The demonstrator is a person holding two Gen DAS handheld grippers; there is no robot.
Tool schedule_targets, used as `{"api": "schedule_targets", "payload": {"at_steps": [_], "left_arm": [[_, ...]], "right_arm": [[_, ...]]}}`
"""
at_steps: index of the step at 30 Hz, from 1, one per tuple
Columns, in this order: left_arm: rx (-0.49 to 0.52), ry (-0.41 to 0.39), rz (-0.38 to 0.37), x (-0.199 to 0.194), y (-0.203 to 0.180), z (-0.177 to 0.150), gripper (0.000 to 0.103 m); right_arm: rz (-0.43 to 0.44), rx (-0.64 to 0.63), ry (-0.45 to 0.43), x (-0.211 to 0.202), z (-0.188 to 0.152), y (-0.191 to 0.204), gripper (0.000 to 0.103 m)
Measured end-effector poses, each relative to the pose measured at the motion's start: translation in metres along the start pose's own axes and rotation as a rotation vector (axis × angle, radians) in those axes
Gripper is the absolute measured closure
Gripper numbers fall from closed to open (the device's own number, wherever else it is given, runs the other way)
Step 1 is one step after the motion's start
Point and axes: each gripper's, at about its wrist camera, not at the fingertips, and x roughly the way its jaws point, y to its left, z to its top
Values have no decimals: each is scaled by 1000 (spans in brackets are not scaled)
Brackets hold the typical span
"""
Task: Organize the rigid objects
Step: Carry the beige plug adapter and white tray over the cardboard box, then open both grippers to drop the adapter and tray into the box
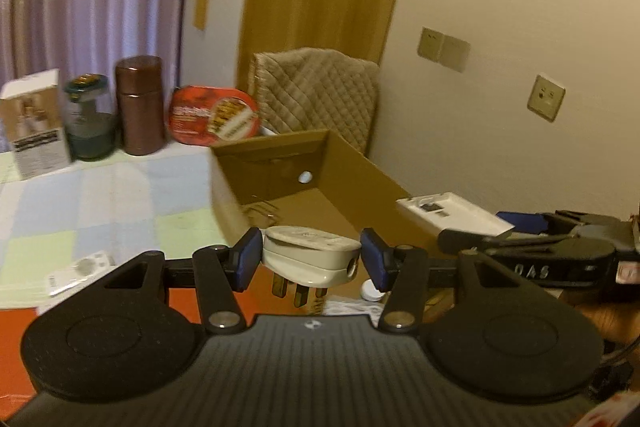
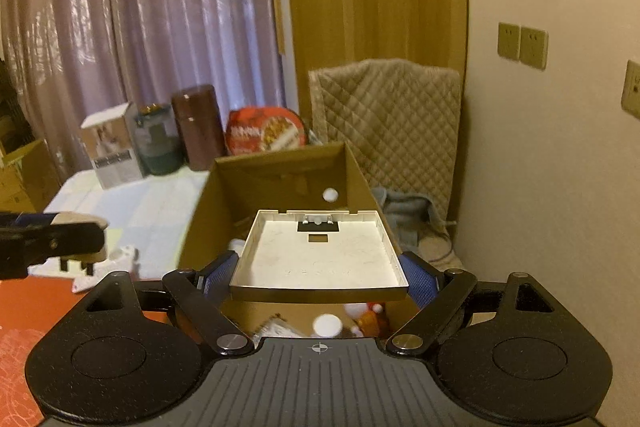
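L gripper [image 1: 311, 261] clamped on 3-pin plug [image 1: 310, 255], R gripper [image 2: 319, 273] gripping white tray [image 2: 320, 255], over cardboard box [image 2: 280, 171]

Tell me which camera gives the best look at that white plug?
The left wrist view. There the plug sits close and centred, pinched between the left tongs, with its prongs pointing down. The right wrist view catches the plug only at its left edge, small, blurred and partly hidden by the black tongs.
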Motion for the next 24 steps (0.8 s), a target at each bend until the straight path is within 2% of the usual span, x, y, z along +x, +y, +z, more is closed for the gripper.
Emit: {"api": "schedule_targets", "payload": {"at_steps": [12, 24], "left_arm": [[37, 108, -41, 68, -15, -10, 54], [69, 150, -43, 82, -21, -18, 54]], "right_arm": [[20, 11, 62, 28, -18, -34, 20], [38, 44, 57, 34, -19, -43, 20]]}}
